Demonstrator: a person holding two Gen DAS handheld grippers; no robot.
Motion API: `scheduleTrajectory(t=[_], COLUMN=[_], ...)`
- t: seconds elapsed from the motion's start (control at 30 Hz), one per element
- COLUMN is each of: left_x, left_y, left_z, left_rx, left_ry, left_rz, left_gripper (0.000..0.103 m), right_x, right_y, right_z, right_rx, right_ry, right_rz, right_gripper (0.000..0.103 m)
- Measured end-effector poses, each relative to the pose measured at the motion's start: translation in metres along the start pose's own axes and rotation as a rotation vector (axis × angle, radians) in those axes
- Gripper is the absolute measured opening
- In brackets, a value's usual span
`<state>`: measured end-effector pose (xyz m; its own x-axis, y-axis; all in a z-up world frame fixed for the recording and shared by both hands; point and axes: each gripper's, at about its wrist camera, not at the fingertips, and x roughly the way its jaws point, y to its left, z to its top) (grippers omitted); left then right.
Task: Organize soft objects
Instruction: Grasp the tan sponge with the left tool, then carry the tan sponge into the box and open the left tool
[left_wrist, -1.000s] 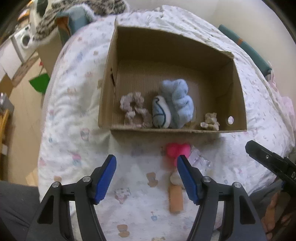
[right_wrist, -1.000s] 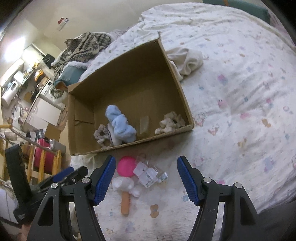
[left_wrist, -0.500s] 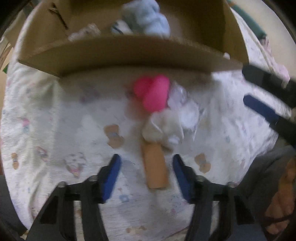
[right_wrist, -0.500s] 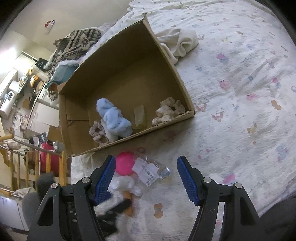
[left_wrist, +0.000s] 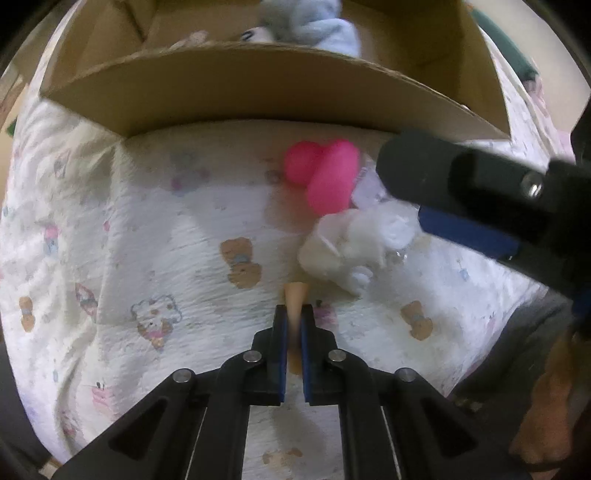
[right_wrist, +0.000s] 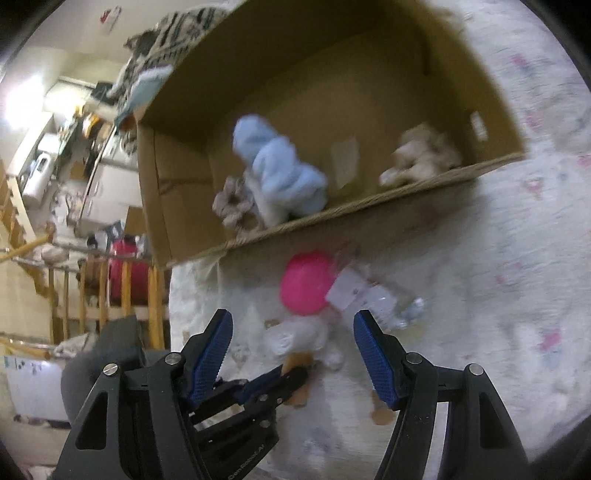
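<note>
A soft toy lies on the printed bedsheet (left_wrist: 147, 229) in front of the cardboard box (left_wrist: 258, 92). It has a pink head (left_wrist: 325, 177), a white fluffy middle (left_wrist: 343, 247) and a tan stick (left_wrist: 295, 295). My left gripper (left_wrist: 294, 312) points steeply down and is shut on that stick; it also shows low in the right wrist view (right_wrist: 291, 373). My right gripper (right_wrist: 291, 325) hangs open just above the white part, and one of its fingers (left_wrist: 443, 177) crosses the left wrist view. A clear plastic packet (right_wrist: 354, 291) lies against the pink head.
In the box sit a light blue plush (right_wrist: 280, 173), a grey-pink scrunchie (right_wrist: 232, 201) and a beige fluffy piece (right_wrist: 421, 155). The bed's edge drops off at the left toward a wooden railing (right_wrist: 110, 291). A person's hand (left_wrist: 546, 424) is at lower right.
My left gripper dropped to the sheet and its jaws closed on the tan stick. My right gripper, still open, came down and closer over the toy.
</note>
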<state>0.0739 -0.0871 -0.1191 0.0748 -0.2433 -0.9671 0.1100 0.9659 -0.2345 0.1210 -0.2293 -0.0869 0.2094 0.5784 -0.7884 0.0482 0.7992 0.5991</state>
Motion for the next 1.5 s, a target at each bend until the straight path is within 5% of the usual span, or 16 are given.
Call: scheduleTrajectory(t=[0.2,0.3,0.47,1.5], left_x=[-0.005,-0.007,-0.010,-0.129], left_y=[0.005,0.006,0.008,0.047], left_z=[0.000,-0.002,0.000,-0.005], left_rx=[-0.007,-0.002,-0.002,-0.003], left_ry=[-0.023,-0.028,-0.028,-0.307], left_rz=[0.035,0.048,0.051,0.176], left_gripper=[0.006,0.006,0.006,0.005], right_x=[0.014,0.018,0.017,-0.081], right_y=[0.000,0.003,0.009,0.022], right_z=[-0.002,-0.004,-0.004,-0.019], right_rx=[-0.007,-0.030,-0.090,-0.158], right_ry=[0.031,0.047,0.033,-0.200], right_rz=[-0.048,-0.059,-0.096,-0.080], right_gripper=[0.063,0.048,0.008,0.008])
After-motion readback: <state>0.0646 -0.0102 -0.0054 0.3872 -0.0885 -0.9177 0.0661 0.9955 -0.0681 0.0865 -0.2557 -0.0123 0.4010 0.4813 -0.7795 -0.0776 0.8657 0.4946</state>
